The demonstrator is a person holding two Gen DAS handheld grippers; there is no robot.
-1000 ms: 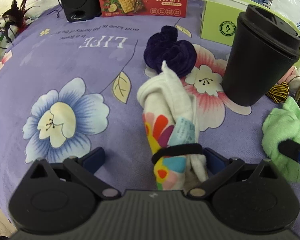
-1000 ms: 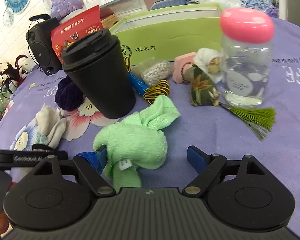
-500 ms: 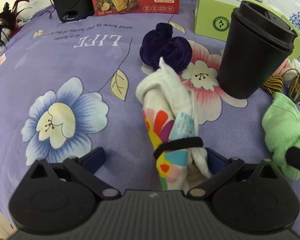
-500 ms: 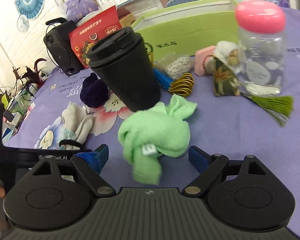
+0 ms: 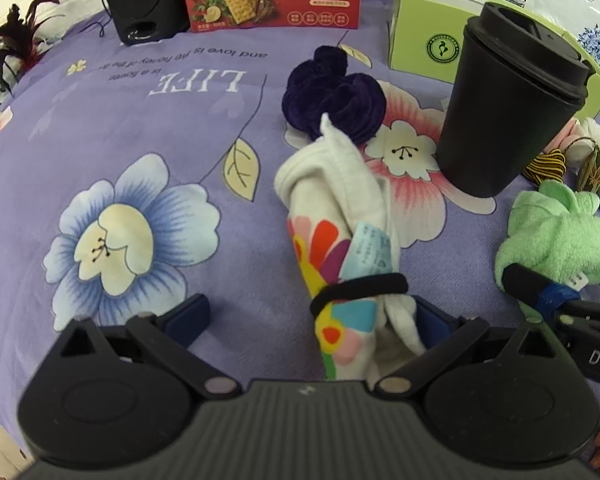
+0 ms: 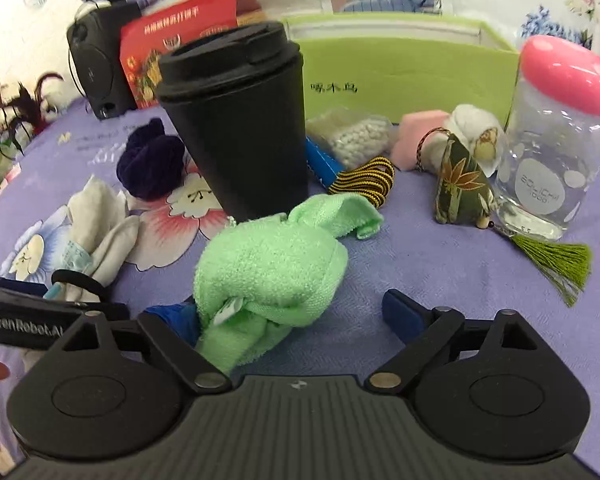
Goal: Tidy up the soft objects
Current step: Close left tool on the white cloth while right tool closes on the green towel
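Right gripper [image 6: 296, 312]: my jaws have just been opening; green towel [image 6: 272, 268] lies between them, by the black cup [image 6: 236, 128].
Left gripper [image 5: 312, 316]: gaping beside the banded cloth roll [image 5: 340, 240].
Risk: I judge a hasty closing could nudge the cup over.

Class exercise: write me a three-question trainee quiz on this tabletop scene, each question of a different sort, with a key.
1. True or false: the black lidded cup lies on its side.
2. Which soft thing lies between the fingers of the right gripper?
A. purple velvet scrunchie
B. green towel
C. white floral cloth roll
3. Fill in: the cloth roll is bound by a black ____.

Key
1. False: it stands upright on the purple flowered tablecloth.
2. B. The fingers stand wide and have just been opening; the towel lies against the left one, clear of the right one.
3. Hair tie (elastic band).
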